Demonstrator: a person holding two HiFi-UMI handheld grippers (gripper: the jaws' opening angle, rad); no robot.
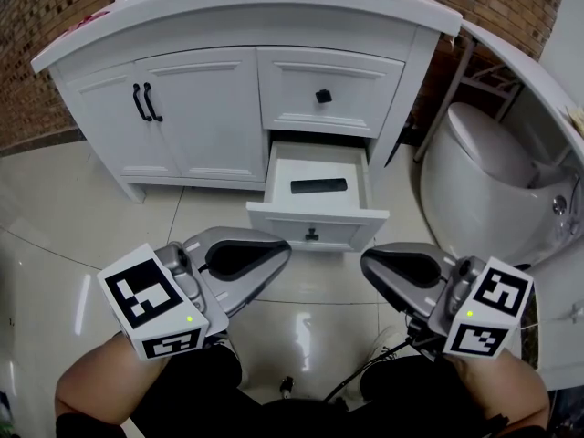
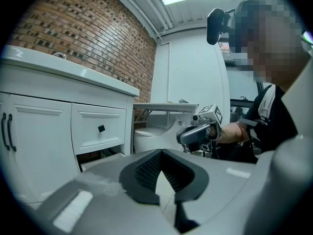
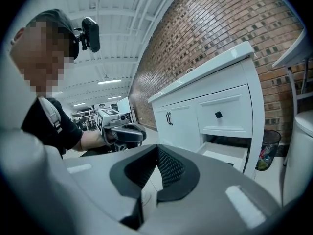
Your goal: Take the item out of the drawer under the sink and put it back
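Note:
The lower drawer (image 1: 315,231) of the white vanity (image 1: 228,26) stands pulled out. A flat black item (image 1: 318,186) lies inside it. My left gripper (image 1: 283,250) hovers low over the floor in front of the drawer, left of its front panel, shut with nothing in it. My right gripper (image 1: 365,264) sits level with it on the right, also shut and empty. In the left gripper view the closed jaws (image 2: 161,152) face the right gripper (image 2: 195,133), with the open drawer (image 2: 98,160) at the left. The right gripper view (image 3: 157,149) shows the drawer (image 3: 225,153) at the right.
A closed upper drawer with a black knob (image 1: 323,96) sits above the open one. Double cabinet doors (image 1: 146,103) are to the left. A white toilet (image 1: 484,167) stands at the right, with a small waste bin (image 3: 266,151) beside the vanity. The person's knees and a cable are at the bottom.

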